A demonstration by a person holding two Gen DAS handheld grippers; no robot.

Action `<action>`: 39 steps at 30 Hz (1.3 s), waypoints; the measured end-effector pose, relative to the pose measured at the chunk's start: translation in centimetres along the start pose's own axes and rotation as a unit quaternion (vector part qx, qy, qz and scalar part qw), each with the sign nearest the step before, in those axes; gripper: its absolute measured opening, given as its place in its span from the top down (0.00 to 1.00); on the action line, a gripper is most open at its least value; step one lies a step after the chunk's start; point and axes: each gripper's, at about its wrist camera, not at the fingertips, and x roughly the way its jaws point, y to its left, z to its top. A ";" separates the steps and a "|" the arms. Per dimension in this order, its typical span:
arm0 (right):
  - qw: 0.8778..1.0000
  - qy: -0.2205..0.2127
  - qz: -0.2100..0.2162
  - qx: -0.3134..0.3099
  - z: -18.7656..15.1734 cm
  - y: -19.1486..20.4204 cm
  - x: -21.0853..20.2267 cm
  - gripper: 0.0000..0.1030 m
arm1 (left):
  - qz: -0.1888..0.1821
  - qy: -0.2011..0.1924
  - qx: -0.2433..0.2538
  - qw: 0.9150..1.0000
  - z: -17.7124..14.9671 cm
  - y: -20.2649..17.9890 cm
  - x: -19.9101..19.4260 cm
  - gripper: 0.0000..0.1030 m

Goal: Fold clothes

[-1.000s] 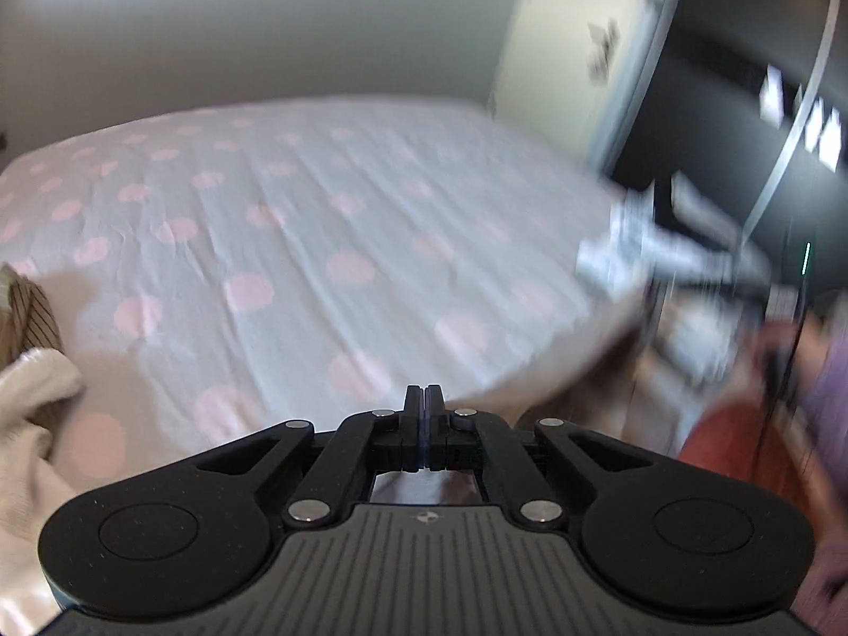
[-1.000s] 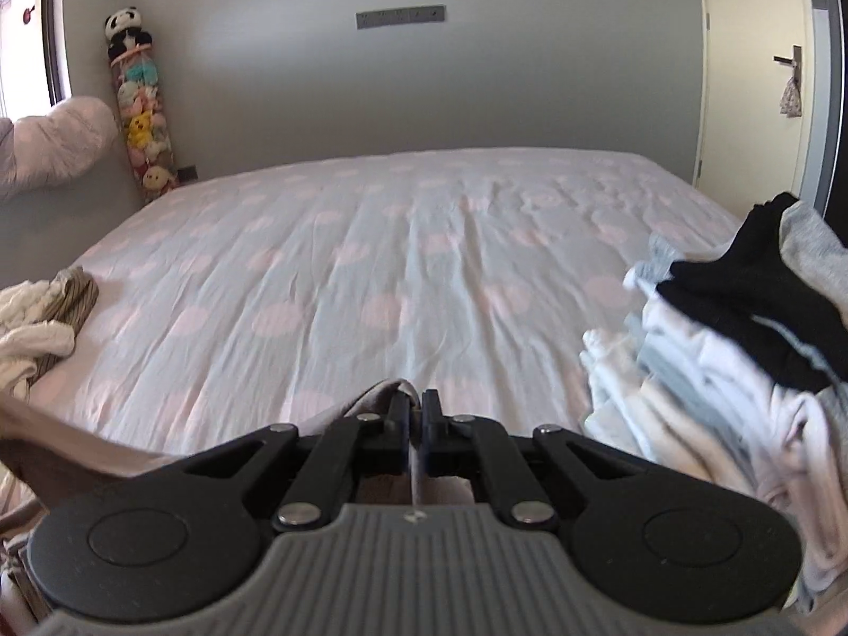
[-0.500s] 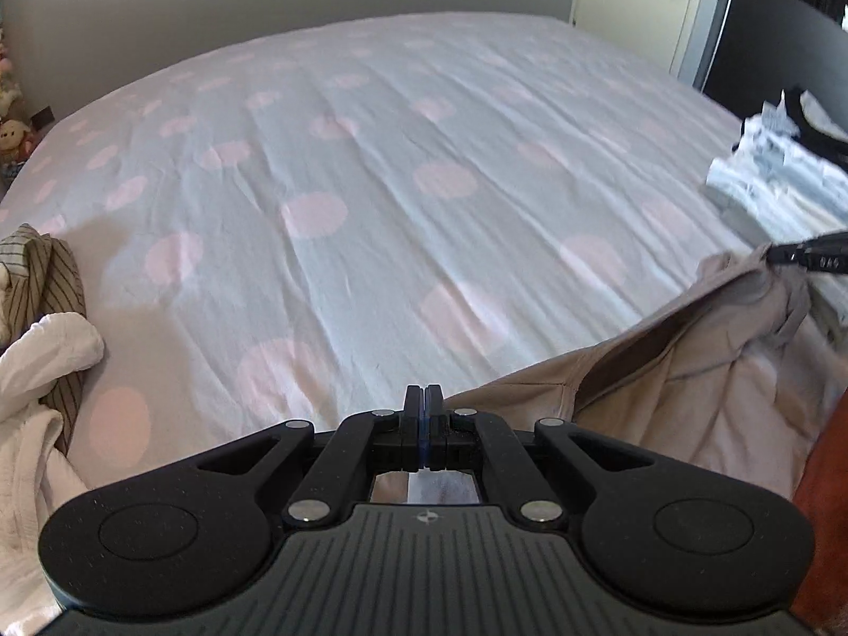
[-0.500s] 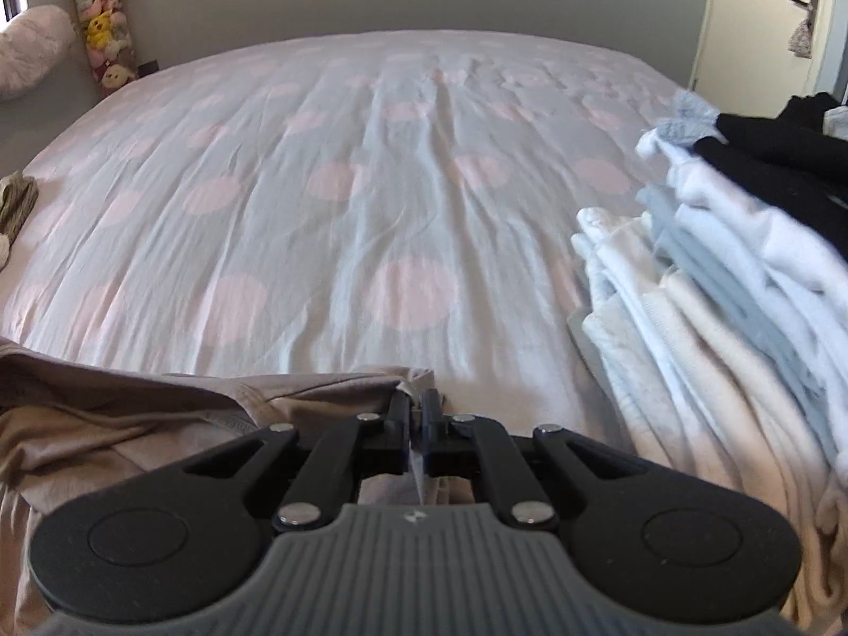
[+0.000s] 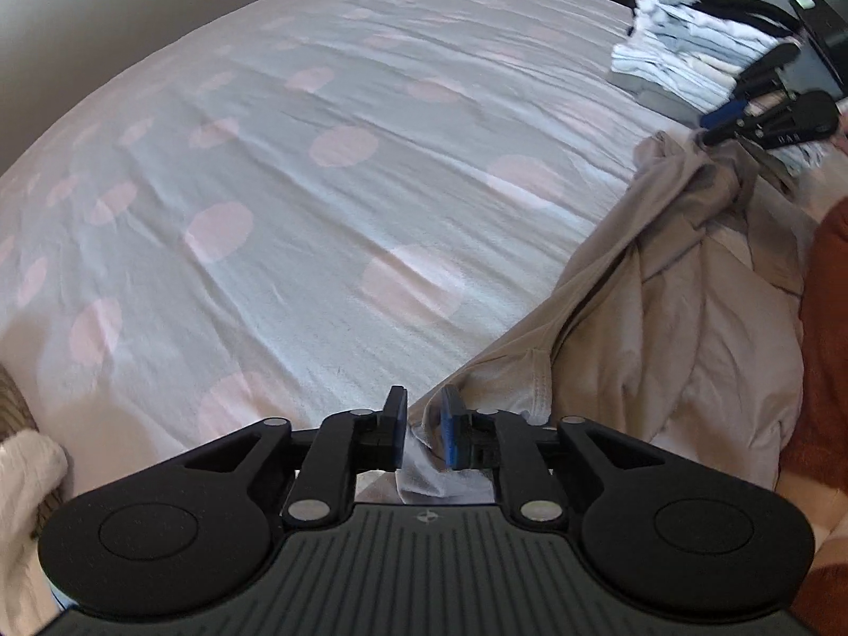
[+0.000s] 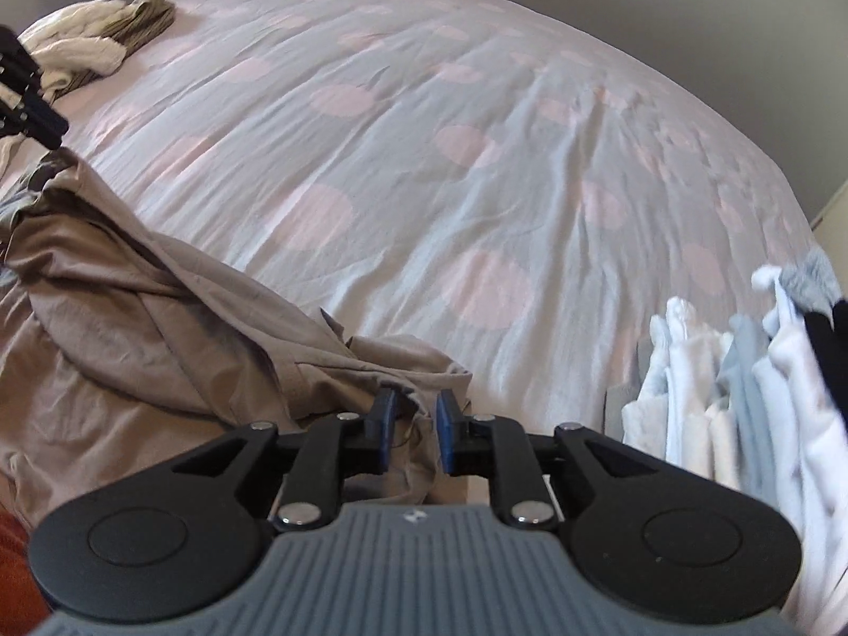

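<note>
The beige garment (image 6: 159, 328) lies crumpled along the near edge of the bed (image 5: 328, 201), not yet spread or folded. The left hand-held gripper (image 5: 422, 432) and right hand-held gripper (image 6: 411, 426) have just been opening, jaws slightly parted, cloth loose between them. A folded stack (image 6: 742, 392) sits to the right, unfolded laundry (image 6: 100, 47) to the far left; the spotted sheet ahead lies bare.

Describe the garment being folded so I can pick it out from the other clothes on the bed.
Start from the bed, covered in a pale sheet with pink dots. At its near edge, between the striped and cream heap on the left and the stack of white, grey and black folded clothes on the right, lies the beige garment. It is the only plain tan piece, spread out loose and crumpled.
</note>
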 end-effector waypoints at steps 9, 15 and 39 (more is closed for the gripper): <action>0.994 -0.011 0.047 -0.099 3.8 1.4 -0.8 0.74 | -0.024 0.055 0.258 0.964 2.2 -3.9 2.2 0.63; 0.987 -0.060 0.108 -0.106 5.6 5.8 -0.2 0.74 | -0.058 0.065 0.289 0.953 2.8 -4.4 4.3 0.64; 0.969 -0.133 0.167 -0.125 9.2 19.9 6.9 0.87 | -0.089 0.027 0.219 0.971 2.9 -1.4 3.9 0.64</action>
